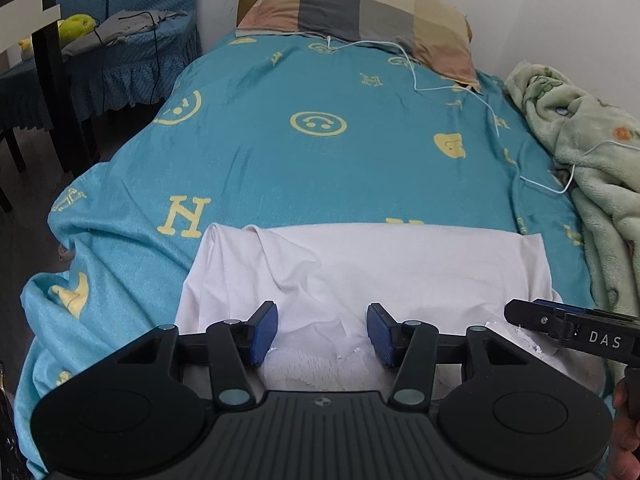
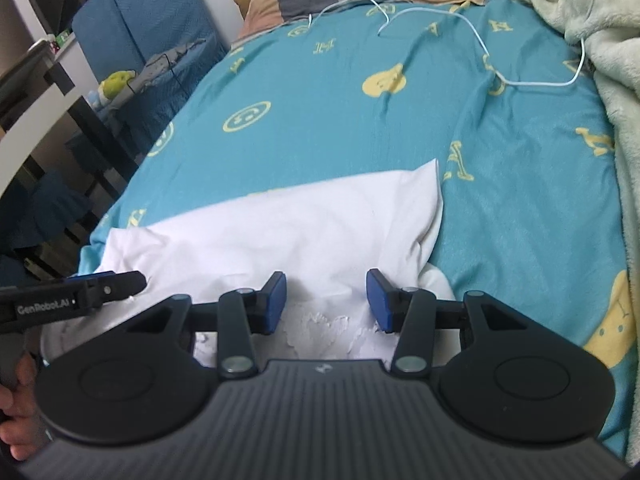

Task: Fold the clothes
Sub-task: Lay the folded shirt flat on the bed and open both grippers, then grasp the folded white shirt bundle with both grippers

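A white garment (image 1: 380,264) lies partly folded on the teal bedspread (image 1: 320,152), at the near end of the bed; it also shows in the right wrist view (image 2: 288,232). My left gripper (image 1: 322,330) is open and empty, hovering just above the garment's near part. My right gripper (image 2: 326,300) is open and empty too, over the garment's near right part. The right gripper shows from the side in the left wrist view (image 1: 532,314). The left gripper shows at the left of the right wrist view (image 2: 120,282).
A checked pillow (image 1: 360,4) lies at the head of the bed. A white cable (image 1: 492,112) runs across the bedspread. A green fleece blanket (image 1: 592,152) is heaped along the right side. Blue covered chairs (image 1: 132,52) and a dark table leg (image 1: 52,72) stand to the left.
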Motion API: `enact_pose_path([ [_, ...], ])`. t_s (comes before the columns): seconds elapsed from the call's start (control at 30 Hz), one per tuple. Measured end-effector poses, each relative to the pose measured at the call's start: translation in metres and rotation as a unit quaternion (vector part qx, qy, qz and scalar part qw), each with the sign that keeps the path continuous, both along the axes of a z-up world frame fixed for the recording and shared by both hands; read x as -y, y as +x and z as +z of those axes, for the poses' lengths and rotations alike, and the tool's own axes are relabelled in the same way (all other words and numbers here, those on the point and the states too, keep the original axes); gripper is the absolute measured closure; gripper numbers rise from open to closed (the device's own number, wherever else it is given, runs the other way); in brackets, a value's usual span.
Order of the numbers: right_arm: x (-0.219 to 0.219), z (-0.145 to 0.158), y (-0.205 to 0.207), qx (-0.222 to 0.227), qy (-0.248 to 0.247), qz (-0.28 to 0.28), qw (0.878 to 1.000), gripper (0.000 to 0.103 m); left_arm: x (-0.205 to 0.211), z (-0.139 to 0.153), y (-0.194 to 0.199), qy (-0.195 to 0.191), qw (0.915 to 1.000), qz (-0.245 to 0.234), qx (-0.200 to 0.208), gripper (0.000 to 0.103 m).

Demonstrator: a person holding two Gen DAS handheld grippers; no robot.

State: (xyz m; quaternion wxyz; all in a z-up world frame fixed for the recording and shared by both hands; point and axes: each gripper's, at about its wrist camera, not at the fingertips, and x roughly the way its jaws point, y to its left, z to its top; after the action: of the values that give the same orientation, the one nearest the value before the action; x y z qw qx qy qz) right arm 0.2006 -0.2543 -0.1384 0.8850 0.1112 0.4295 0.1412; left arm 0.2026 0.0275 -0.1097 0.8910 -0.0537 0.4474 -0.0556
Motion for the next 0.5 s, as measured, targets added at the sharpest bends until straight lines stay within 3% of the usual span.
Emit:
enact_pose_path([
  [0.23,0.012,0.014,-0.006,-0.003,0.052,-0.022,0.998,0.055,-0.005,0.024,-0.034,-0.044,0.9988,0.021,0.007,0.044],
  [0.37,0.022,0.03,-0.02,-0.006,0.103,-0.04,0.994,0.055,-0.021,0.044,-0.069,-0.128,0.9909,0.038,0.012,0.026],
  [0.5,0.031,0.046,-0.035,-0.017,0.161,-0.057,0.985,0.055,-0.041,0.041,-0.087,-0.215,0.9739,0.071,-0.018,0.023],
])
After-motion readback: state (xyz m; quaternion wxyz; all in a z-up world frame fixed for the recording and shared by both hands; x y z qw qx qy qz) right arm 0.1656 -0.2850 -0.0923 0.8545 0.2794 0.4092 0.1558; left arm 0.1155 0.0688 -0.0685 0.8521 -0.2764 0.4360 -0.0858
